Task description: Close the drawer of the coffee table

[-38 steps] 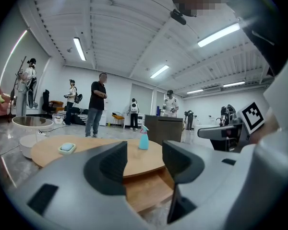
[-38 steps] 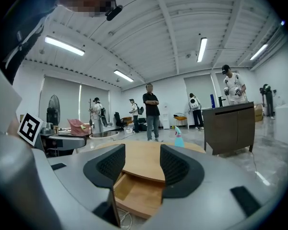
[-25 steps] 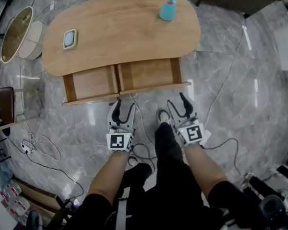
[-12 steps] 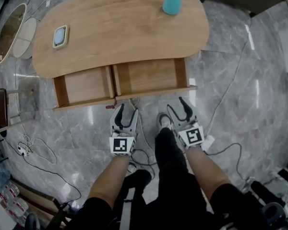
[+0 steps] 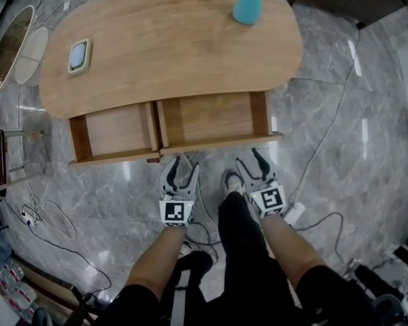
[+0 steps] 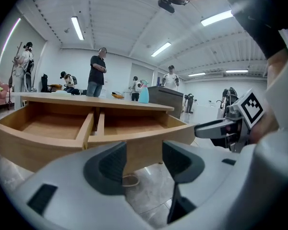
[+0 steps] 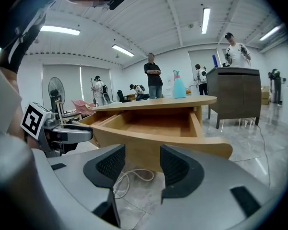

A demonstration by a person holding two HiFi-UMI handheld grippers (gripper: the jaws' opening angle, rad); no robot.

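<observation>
Left tool [image 5: 182, 168] and right tool [image 5: 250, 160] gaped empty; the stiff wooden drawer [image 5: 211, 117] likely slid if pushed at its front toward twelve o'clock.

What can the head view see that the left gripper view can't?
Only the head view shows the small square green-rimmed gadget on the wooden coffee table and the person's black trousers. Only the left gripper view shows people standing and long ceiling lights. Both show the open wooden drawer, the light blue spray bottle and the right gripper.
</observation>
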